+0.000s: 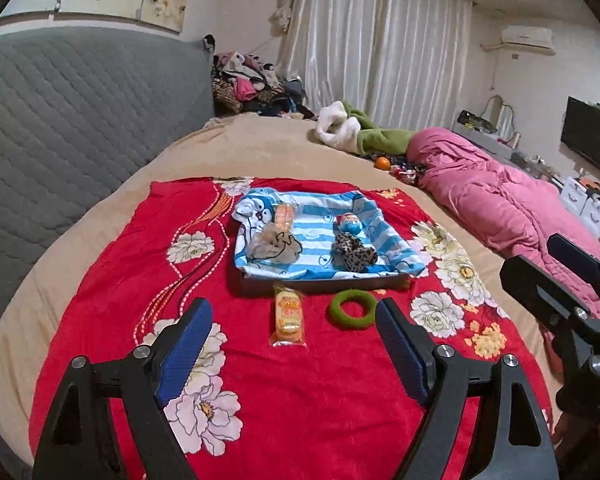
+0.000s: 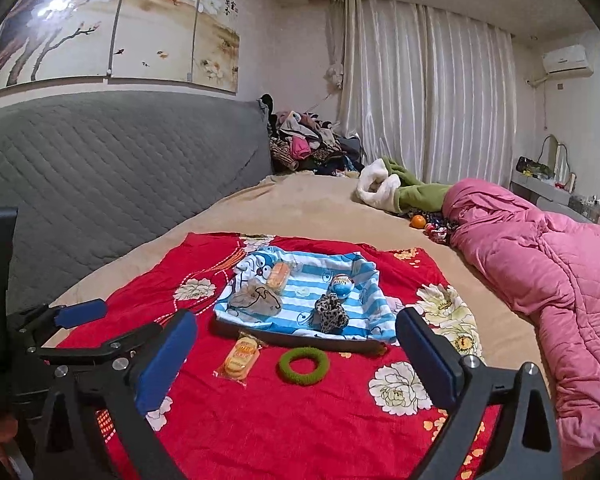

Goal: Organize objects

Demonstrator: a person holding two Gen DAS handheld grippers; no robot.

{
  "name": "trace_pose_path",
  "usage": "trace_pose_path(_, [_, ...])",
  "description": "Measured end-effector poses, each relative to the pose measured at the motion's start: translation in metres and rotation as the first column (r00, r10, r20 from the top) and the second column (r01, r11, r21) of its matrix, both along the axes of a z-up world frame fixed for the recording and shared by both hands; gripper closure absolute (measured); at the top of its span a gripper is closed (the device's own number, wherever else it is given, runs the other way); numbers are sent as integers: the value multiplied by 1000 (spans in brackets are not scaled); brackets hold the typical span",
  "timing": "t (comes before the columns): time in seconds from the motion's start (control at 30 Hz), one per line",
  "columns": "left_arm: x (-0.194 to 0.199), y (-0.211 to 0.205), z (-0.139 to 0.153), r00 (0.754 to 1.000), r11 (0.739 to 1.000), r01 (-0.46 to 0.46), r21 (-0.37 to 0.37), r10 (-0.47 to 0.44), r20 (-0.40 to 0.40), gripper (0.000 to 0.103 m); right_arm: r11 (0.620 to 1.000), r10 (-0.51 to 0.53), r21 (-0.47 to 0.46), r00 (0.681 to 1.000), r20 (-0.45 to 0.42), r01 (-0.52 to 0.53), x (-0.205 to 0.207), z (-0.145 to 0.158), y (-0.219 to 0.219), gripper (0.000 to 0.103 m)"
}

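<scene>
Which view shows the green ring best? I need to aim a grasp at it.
The right wrist view: the green ring lies whole and unobstructed on the red blanket. In the left wrist view, the ring is partly overlapped by the left hand-held gripper's finger.

1. A shallow dark-brown tray (image 1: pixel 260 285) (image 2: pixel 228 330) lies flat on the red floral blanket, lined with a blue-and-white striped cartoon cloth (image 1: pixel 312 236) (image 2: pixel 300 300) that drapes over its rim.
2. A clear-wrapped pack of orange biscuits (image 1: pixel 283 216) (image 2: pixel 279 274) lies in the tray's far left part.
3. A crumpled beige-grey scrunchie (image 1: pixel 274 245) (image 2: pixel 256 300) sits just in front of it.
4. A round blue-and-red ball-shaped item (image 1: pixel 347 224) (image 2: pixel 342 283) rests in the tray's right part, touching a leopard-print scrunchie (image 1: pixel 354 254) (image 2: pixel 330 314) on its near side.
5. A second clear-wrapped pack of orange biscuits (image 1: pixel 289 316) (image 2: pixel 240 356) lies flat on the blanket, just in front of the tray.
6. A fuzzy green ring-shaped hair tie (image 1: pixel 354 309) (image 2: pixel 304 365) lies flat beside that pack.
</scene>
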State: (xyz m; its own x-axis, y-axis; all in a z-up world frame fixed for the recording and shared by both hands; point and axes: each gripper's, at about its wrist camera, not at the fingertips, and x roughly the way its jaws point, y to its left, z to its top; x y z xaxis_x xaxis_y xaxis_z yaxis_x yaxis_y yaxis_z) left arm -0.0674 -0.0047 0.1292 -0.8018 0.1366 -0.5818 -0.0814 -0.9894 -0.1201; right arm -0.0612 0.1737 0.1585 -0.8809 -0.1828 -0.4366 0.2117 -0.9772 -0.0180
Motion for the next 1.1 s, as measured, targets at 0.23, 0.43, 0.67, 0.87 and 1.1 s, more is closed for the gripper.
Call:
trace_pose_path(0.23, [13, 3, -4, 1000, 1000, 5, -2, -5, -6, 18, 1000, -12, -9, 1000, -5, 12, 13, -8, 4, 1])
trace_pose_path(0.43, [23, 4, -15, 1000, 1000, 11, -12, -11, -5, 18, 1000, -20, -17, 1000, -4, 20, 18, -19, 8, 1])
trace_pose_path(0.67, [20, 2, -37, 1000, 1000, 8, -23, -8, 19, 18, 1000, -22, -8, 999, 25, 22, 15, -36, 9, 1])
trace_pose_path(0.87, [11, 3, -64, 999, 999, 0, -41, 2, 52, 18, 1000, -26, -5, 998, 57, 26, 8, -52, 11, 1])
trace_pose_path(1.1, [2, 5, -90, 997, 999, 4, -38, 0, 81, 18, 999, -33, 14, 994, 104, 32, -2, -76, 11, 1])
